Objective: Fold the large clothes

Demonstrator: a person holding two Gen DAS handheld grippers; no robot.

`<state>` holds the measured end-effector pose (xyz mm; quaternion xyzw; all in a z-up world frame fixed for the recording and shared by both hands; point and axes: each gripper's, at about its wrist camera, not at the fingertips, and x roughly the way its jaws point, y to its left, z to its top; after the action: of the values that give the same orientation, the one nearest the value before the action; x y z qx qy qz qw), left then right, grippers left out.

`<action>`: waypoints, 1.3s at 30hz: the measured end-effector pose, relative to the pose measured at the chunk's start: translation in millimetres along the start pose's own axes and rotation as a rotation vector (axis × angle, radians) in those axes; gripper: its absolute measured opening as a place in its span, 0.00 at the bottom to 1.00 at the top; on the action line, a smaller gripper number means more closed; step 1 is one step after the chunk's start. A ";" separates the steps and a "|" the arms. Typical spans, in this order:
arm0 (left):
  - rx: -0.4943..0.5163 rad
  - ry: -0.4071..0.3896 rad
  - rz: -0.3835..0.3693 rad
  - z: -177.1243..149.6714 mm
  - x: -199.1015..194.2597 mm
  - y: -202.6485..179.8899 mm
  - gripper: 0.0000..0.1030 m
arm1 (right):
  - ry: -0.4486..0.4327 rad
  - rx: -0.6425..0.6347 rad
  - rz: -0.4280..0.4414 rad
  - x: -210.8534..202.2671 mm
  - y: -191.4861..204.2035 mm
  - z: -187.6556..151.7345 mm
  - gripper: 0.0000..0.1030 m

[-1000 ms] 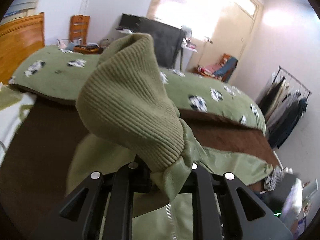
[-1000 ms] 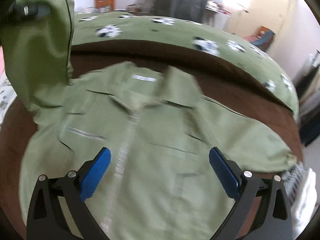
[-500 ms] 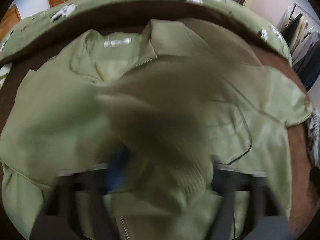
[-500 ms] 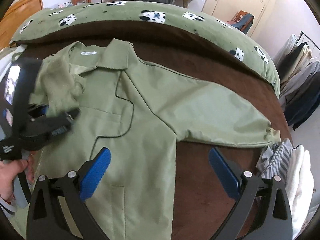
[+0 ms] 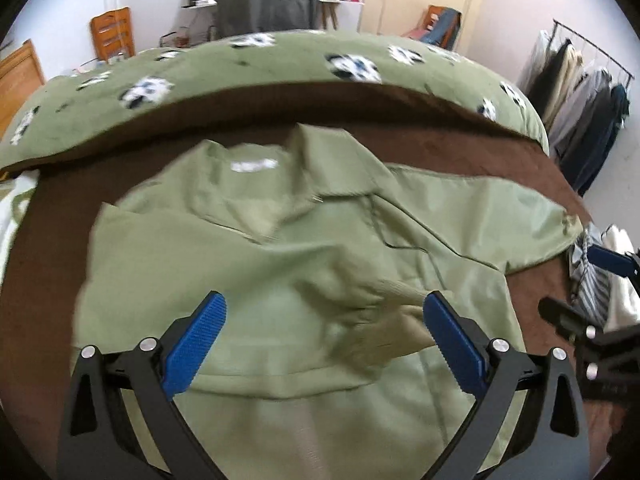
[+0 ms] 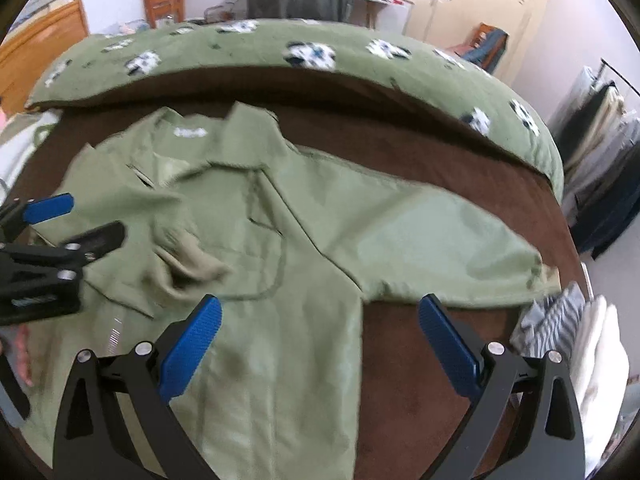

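With the left sleeve's cuff (image 5: 384, 320) dropped across the jacket (image 5: 248, 264) between the opening left gripper (image 5: 324, 344) jaws, finishing the first sleeve fold and needing the empty, wide-open right gripper (image 6: 320, 344) reaching for the sleeve (image 6: 420, 248) spread just beyond it.

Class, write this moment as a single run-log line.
left gripper: opening, nothing between pads | ribbed cuff: lying on light green zip jacket | right gripper: open, empty | other sleeve: spread out
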<state>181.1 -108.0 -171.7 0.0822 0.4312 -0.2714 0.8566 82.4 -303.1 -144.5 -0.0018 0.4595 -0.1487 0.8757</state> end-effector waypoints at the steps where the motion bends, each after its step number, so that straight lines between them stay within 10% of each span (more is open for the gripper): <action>1: -0.004 -0.007 0.019 2.1 -8.8 13.7 0.94 | -0.018 -0.001 0.033 -4.2 7.9 8.3 0.94; 9: -0.086 0.033 0.102 5.8 11.8 117.1 0.94 | -0.063 -0.007 0.285 15.3 82.7 43.4 0.94; 17: -0.127 0.171 0.105 -19.1 91.1 150.2 0.94 | 0.081 0.022 0.337 93.3 126.1 23.1 0.55; 22: -0.104 0.197 0.119 -39.3 118.6 151.5 0.94 | 0.169 0.091 0.244 126.6 101.2 -15.2 0.09; 30: -0.054 0.165 0.090 -44.5 128.7 147.2 0.95 | 0.165 0.188 0.360 143.0 71.3 -31.7 0.04; 35: -0.045 0.190 0.097 -36.2 128.0 144.7 0.94 | 0.216 0.137 0.450 129.6 68.8 -15.7 0.24; 37: -0.039 0.192 0.112 -33.6 123.4 141.1 0.94 | 0.178 0.054 0.419 100.0 75.0 -8.6 0.73; 39: -0.026 0.186 0.128 -32.2 115.0 135.1 0.94 | 0.082 -0.008 0.347 70.1 75.3 -3.1 0.87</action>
<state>286.4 -27.9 -294.2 0.1233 0.5060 -0.2017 0.8295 136.8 -249.2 -213.2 0.0800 0.4888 0.0064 0.8687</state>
